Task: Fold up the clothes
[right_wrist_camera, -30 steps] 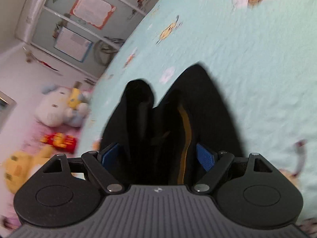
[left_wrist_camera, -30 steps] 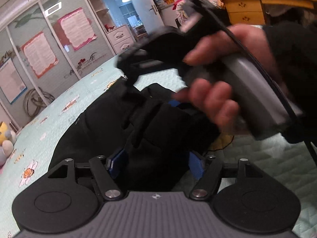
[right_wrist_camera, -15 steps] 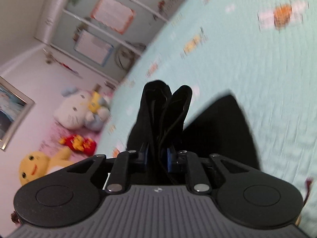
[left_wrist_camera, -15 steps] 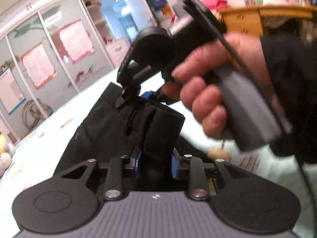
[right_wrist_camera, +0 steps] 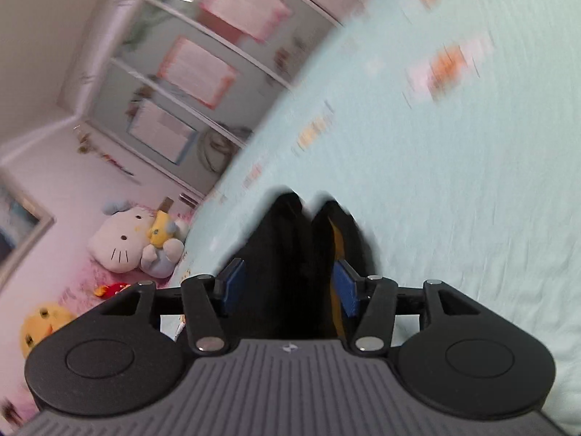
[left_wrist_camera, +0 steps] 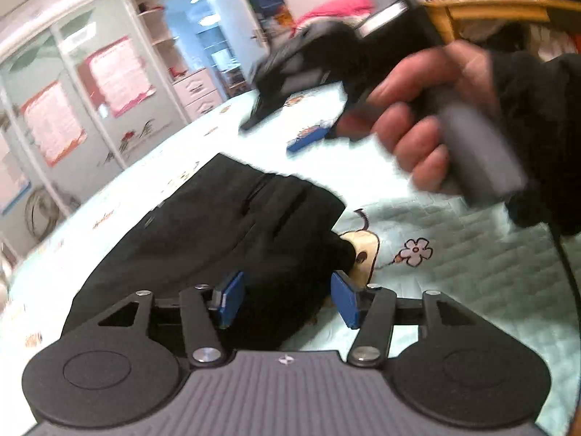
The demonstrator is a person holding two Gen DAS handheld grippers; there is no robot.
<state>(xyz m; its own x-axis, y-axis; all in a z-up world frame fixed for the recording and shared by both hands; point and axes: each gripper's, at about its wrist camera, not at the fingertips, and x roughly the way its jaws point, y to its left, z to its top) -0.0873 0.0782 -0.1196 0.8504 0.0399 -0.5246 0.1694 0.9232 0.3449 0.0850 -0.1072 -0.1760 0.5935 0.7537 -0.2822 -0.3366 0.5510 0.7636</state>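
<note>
A black garment (left_wrist_camera: pixel 232 225), folded into a thick stack, lies on the mint quilted bed (left_wrist_camera: pixel 454 254). My left gripper (left_wrist_camera: pixel 287 301) hovers at its near end; the jaws are opening, with cloth between the blue pads but not pinched. A hand (left_wrist_camera: pixel 428 127) holds my right gripper (left_wrist_camera: pixel 287 123) up beyond the garment, blurred, with nothing hanging from it. In the right wrist view the right gripper (right_wrist_camera: pixel 288 287) is also opening; dark cloth with a yellow stripe (right_wrist_camera: pixel 287 239) shows between its pads, unpinched.
Glass wardrobe doors with pink posters (left_wrist_camera: pixel 90 91) stand past the bed's far edge. A wooden desk (left_wrist_camera: pixel 490 11) is at the back right. Plush toys (right_wrist_camera: pixel 123 239) lie beside the bed's left edge. The quilt (right_wrist_camera: pixel 454 181) stretches to the right.
Half a second ago both grippers pinched the bunched cloth and held it raised. Now both sets of jaws have spread, the garment lies flatter on the bed, and the right gripper has lifted away.
</note>
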